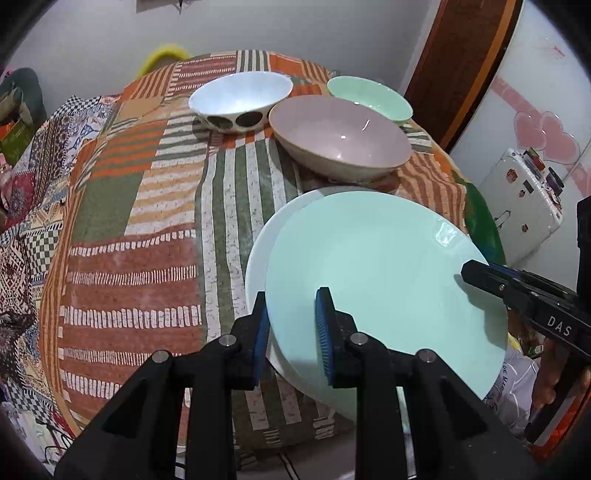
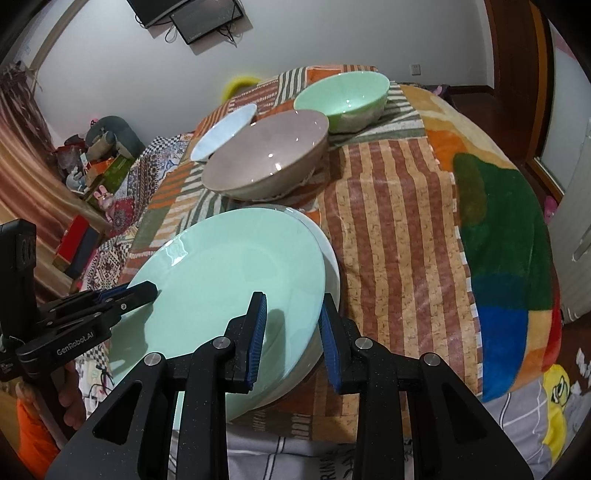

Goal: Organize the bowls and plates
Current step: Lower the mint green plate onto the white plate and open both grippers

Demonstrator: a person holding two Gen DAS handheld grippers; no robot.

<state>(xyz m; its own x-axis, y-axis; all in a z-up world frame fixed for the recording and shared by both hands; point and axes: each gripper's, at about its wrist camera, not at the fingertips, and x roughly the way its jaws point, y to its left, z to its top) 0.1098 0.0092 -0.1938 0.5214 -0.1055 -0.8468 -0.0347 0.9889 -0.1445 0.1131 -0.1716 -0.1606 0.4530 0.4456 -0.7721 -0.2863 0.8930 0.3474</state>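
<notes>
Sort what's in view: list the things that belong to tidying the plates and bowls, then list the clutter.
Job: green plate, white plate beneath it, pink bowl, green bowl, spotted white bowl.

Clutter: patchwork blanket, white suitcase, wall screens, floor toys.

Two plates sit in a stack at the near edge of the bed [image 1: 140, 206]. The top plate [image 1: 376, 273] lies on the bottom plate [image 1: 258, 254]. Behind the stack sits the big bowl [image 1: 340, 138]. Two more bowls sit farther back, near the far edge. The spotted bowl [image 1: 240, 99] is to the left and the small bowl [image 1: 369, 98] is to the right.
</notes>
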